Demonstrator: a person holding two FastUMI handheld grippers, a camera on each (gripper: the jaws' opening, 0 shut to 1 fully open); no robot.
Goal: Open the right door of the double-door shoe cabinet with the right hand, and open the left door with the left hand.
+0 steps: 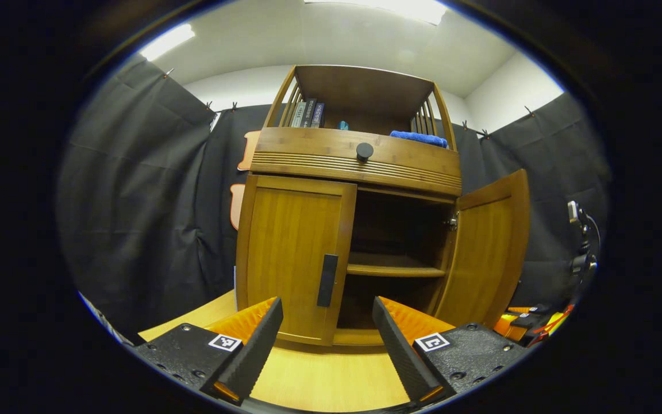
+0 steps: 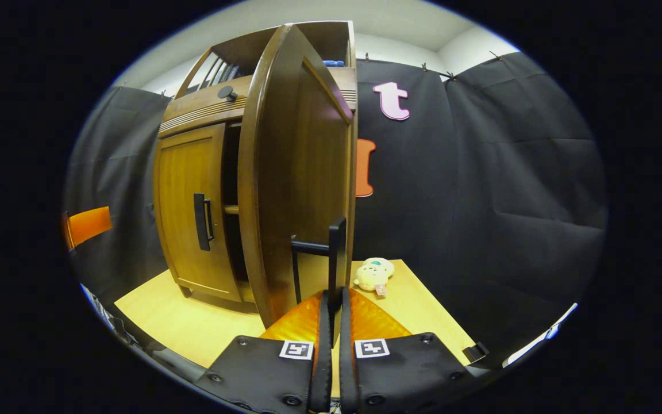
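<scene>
The shoe cabinet [image 1: 354,167] stands on a light wooden floor [image 1: 319,374] in front of the black cloth wall. In the left gripper view the left gripper [image 1: 328,333] is held in front of the cabinet with its fingers wide apart and nothing between them. The left door [image 1: 293,253] is closed, and its dark upright handle [image 1: 327,280] is just above the gap between the fingers, a little nearer to the left finger, not touching it. The right door [image 1: 486,253] stands open and shows a shelf [image 1: 394,269] inside. In the right gripper view the right gripper [image 2: 331,313] has its fingers pressed together on the dark handle [image 2: 335,256] of the open right door [image 2: 291,172]; the bar rises straight up from between the fingertips. A small plush toy [image 2: 373,273] lies on the floor behind the door, near the wall.
</scene>
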